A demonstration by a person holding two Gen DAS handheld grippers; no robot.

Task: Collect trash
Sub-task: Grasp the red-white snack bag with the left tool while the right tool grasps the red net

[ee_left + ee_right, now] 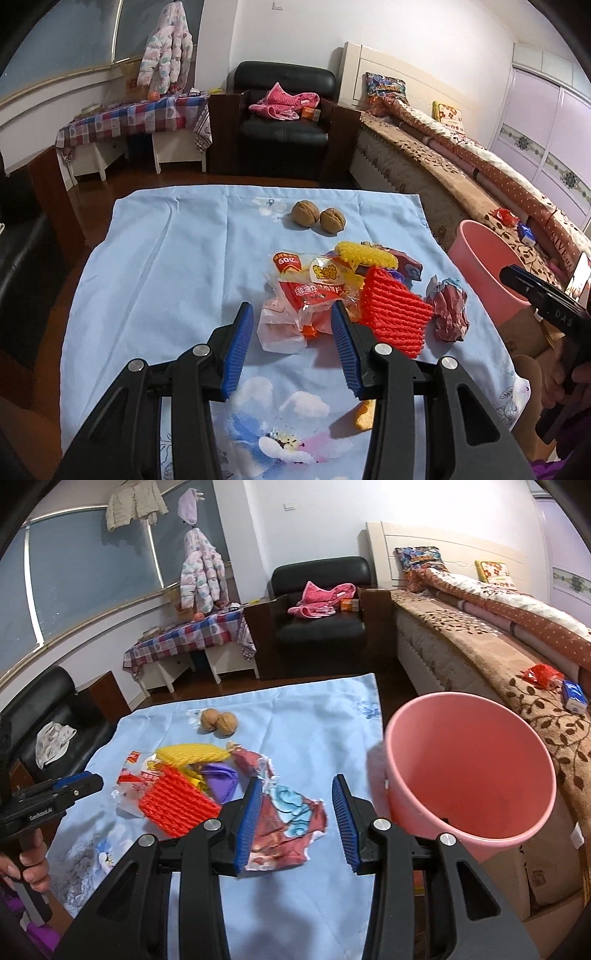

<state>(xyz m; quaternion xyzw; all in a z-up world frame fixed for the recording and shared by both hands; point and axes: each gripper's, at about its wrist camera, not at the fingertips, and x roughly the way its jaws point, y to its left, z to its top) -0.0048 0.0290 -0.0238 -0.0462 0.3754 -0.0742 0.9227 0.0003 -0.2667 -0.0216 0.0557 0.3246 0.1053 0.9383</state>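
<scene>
Left wrist view looks down on a tabletop (pixel 147 266) spread with a pale blue flowered cloth. The left gripper (pixel 291 321) hangs over it with its blue pads spread; between and beyond them lies a clear snack bag (pixel 295 306) with red and orange print, but the pads do not press on it. Just right of the bag a red foam net (pixel 395 314) overlaps it, and a yellow foam net (pixel 365 254) lies behind that. A crumpled wrapper (pixel 448 310) sits to the right of the red net, apart from it. Two walnuts (pixel 317 218) rest side by side farther back on the cloth. A small orange scrap (pixel 364 415) shows under the gripper's right arm. A pink bin (pixel 484 273) stands off the tabletop's right edge, beside a bed (pixel 461 155). The right gripper's dark body enters at the right edge.

From the right wrist view, the right gripper (pixel 295 812) also has its pads apart, over the crumpled wrapper (pixel 288 819), which lies flat on the cloth; the left pad hides part of it, and I cannot tell whether it touches. The bin (pixel 469 768) is just right of this gripper, its mouth tilted toward the camera. A purple scrap (pixel 221 782) lies between the red net (pixel 177 805) and the wrapper. The left gripper and a hand (pixel 29 867) on its handle show at the left edge.
</scene>
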